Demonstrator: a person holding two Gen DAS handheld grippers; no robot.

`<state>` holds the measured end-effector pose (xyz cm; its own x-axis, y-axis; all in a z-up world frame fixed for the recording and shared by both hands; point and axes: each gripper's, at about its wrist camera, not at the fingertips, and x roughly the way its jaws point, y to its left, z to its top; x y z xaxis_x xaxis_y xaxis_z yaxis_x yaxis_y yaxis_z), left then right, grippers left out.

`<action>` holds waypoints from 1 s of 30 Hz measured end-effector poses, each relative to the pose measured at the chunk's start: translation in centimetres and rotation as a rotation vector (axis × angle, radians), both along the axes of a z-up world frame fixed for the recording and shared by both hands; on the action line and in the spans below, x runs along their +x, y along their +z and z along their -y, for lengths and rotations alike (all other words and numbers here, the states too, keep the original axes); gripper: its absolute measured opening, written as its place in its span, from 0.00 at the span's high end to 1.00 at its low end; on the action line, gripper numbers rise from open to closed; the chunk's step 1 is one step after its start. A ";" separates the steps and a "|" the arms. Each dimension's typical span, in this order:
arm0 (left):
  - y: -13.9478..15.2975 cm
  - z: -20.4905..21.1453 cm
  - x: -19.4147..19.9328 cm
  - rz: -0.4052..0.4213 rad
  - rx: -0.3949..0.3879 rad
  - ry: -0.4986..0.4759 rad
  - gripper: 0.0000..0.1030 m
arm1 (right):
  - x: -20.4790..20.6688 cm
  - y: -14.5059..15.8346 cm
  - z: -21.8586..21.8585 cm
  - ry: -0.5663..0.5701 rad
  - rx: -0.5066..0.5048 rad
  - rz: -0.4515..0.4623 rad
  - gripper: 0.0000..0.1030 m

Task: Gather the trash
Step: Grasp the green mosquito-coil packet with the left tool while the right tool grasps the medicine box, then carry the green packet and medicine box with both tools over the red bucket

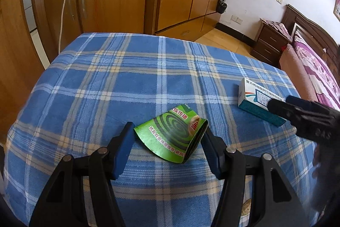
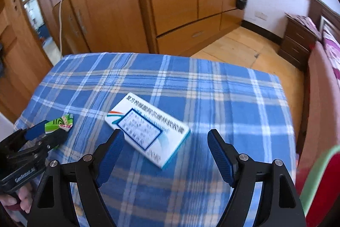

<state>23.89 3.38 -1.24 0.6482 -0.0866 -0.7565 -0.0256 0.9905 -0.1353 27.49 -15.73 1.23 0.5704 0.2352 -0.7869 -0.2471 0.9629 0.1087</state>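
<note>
Left hand-held gripper (image 1: 167, 148) angles down at the desk (image 1: 89, 82), its jaws part-open around the green sleeve (image 1: 174, 137), a bent card wrapper lying on the plaid cloth; the right pad looks to touch its folded edge, the left pad stands clear, so no grip yet. Sleeve reads as light, thin, springy (likely to buckle), best pinched across the folded edge. To its right the white box (image 2: 146, 133) lies flat on the cloth: light, stiff carton, slick faces, best taken across its narrow width. Right hand-held gripper (image 2: 165, 152) tilts down over it, jaws apart and widening, box's near corner between them, untouched.
</note>
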 end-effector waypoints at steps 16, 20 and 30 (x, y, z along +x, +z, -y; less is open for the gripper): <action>-0.1 0.5 0.1 -0.002 -0.011 -0.013 0.40 | 0.1 -1.3 -1.7 0.132 0.041 -0.045 0.21; -0.1 0.5 0.1 -0.004 -0.017 -0.016 0.40 | -0.8 -1.4 -2.4 0.125 -0.031 -0.014 0.36; 1.6 1.4 -1.4 0.030 -0.012 -0.047 0.40 | -3.5 -0.3 -0.8 0.056 0.064 0.013 0.38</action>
<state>22.52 2.02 0.38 0.6658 -0.1266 -0.7353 0.0253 0.9888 -0.1474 24.01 -14.95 0.89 0.5648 0.3172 -0.7618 -0.3025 0.9385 0.1664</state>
